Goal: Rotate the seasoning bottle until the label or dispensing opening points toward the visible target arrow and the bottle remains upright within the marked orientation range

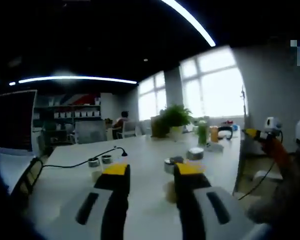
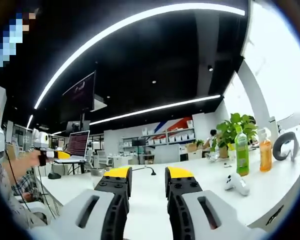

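A: Which one are we treating as the seasoning bottle? I'm seeing a green bottle [image 2: 242, 153] and an orange bottle [image 2: 265, 149] standing upright side by side on the desk [image 2: 270, 187], off to the right in the right gripper view, in front of the potted plant [image 2: 235, 129].

B: I'm not making out any label, spout or target arrow from here, so I'm holding off on choosing. In the left gripper view the same pair is sitting far down the desk, near some small tins [image 1: 100, 160].

A: And the claws?

B: The left claw [image 1: 151, 172] is hanging spread and empty above the desk; the right claw [image 2: 147, 176] is likewise spread, pinching nothing, well apart from both bottles.

A: So I'm suggesting finding the arrow first, then closing low on the body and twisting about its own axis to avoid tipping.
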A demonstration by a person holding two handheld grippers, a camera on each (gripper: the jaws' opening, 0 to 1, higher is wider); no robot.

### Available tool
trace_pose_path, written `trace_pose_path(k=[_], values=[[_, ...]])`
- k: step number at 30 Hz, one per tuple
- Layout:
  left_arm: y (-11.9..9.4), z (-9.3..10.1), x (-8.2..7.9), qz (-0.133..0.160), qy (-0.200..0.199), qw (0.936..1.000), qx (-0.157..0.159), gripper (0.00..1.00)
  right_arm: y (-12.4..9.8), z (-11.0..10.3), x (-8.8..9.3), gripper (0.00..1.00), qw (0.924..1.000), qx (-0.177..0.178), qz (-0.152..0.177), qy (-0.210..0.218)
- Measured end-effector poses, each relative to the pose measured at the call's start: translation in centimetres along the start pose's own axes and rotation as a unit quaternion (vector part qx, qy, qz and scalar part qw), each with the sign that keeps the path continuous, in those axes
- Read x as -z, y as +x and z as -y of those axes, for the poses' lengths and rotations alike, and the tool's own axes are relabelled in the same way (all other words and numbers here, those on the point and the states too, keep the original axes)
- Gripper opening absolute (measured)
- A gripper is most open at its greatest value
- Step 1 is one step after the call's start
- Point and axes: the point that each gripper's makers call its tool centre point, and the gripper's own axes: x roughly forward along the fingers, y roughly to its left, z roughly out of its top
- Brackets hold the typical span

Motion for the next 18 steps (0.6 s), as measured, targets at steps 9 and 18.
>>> trace_pose_path(k=[9, 18], values=[[3.8, -2.8, -1.0, 0.028, 0.003, 0.9991, -0.031, 0.35, 0.1, -0.2, -0.1, 0.25, 0.9996, -0.003, 0.010, 0.026], [7.9, -6.6, -1.6, 0.068, -0.008, 0.9953, -0.069, 0.30, 1.3, -2.3, 0.8, 0.23, 0.9982, -0.020, 0.022, 0.052]])
